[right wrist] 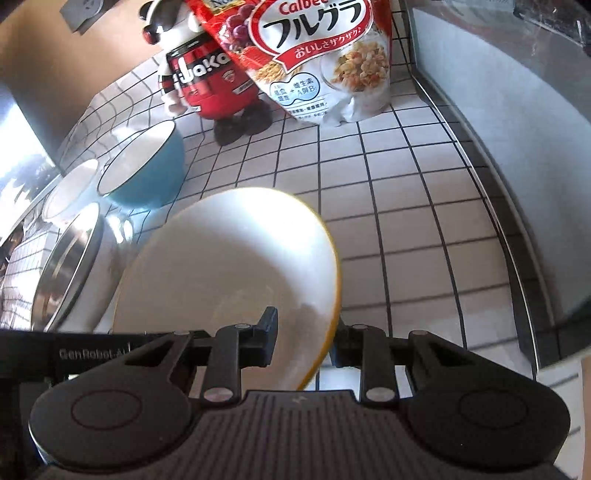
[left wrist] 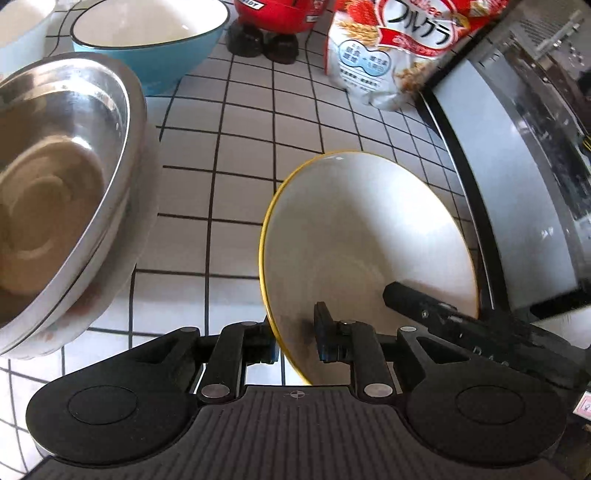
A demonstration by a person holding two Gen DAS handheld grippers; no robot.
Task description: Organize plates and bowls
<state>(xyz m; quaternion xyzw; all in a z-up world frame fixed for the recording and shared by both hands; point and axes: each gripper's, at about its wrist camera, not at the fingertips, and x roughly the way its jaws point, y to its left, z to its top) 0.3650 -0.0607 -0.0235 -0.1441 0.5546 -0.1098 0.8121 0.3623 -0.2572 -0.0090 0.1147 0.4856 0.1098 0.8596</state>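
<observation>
A white bowl with a yellow rim (left wrist: 369, 236) (right wrist: 229, 258) hangs tilted above the white tiled counter (left wrist: 236, 147), held from both sides. My left gripper (left wrist: 295, 339) is shut on its near left rim, one finger inside and one outside. On the opposite rim my right gripper (right wrist: 304, 336) is shut the same way; one of its fingers (left wrist: 417, 299) shows inside the bowl in the left wrist view. A steel bowl (left wrist: 62, 177) (right wrist: 62, 273) nests in a white one to the left. Behind it stand a blue bowl (left wrist: 147, 40) (right wrist: 144, 170) and a pale bowl (left wrist: 22, 33) (right wrist: 70, 188).
A cereal bag (left wrist: 388, 55) (right wrist: 325, 55) and a red figurine jar (left wrist: 273, 18) (right wrist: 210, 88) stand at the back of the counter. A grey appliance with a dark frame (left wrist: 517, 166) (right wrist: 517, 129) borders the counter's right side. Bare tiles lie between the bowls and the appliance.
</observation>
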